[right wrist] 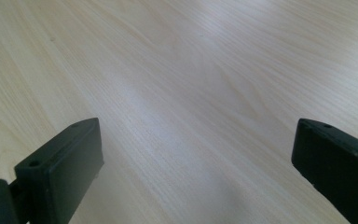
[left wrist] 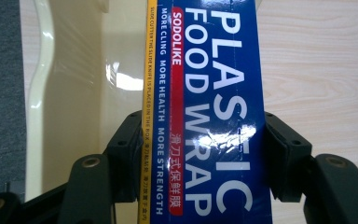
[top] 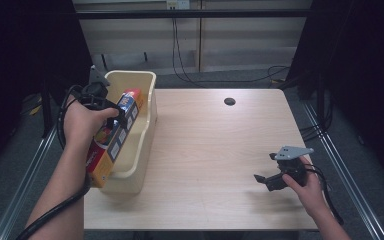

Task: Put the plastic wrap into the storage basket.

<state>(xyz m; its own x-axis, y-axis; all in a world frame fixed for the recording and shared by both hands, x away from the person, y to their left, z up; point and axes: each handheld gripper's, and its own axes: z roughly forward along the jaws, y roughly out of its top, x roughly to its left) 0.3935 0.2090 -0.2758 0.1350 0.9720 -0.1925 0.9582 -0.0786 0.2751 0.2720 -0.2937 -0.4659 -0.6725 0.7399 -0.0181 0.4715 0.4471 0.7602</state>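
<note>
The plastic wrap box (top: 114,137) sits at the left of the frame, leaning in the cream bin (top: 147,107) — long, light, stiff, probably slippery. The left gripper (left wrist: 200,154) squeezes its middle, a good spot; the right gripper (right wrist: 196,172) is wide apart — empty.

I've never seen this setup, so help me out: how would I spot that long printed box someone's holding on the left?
Start at the wooden table and go to its left edge, where a cream plastic bin sits. Slanting over the bin's near end is the plastic wrap box, clamped between the jaws of the left gripper. It is long and blue, with a yellow edge and "PLASTIC FOOD WRAP" in white letters.
</note>
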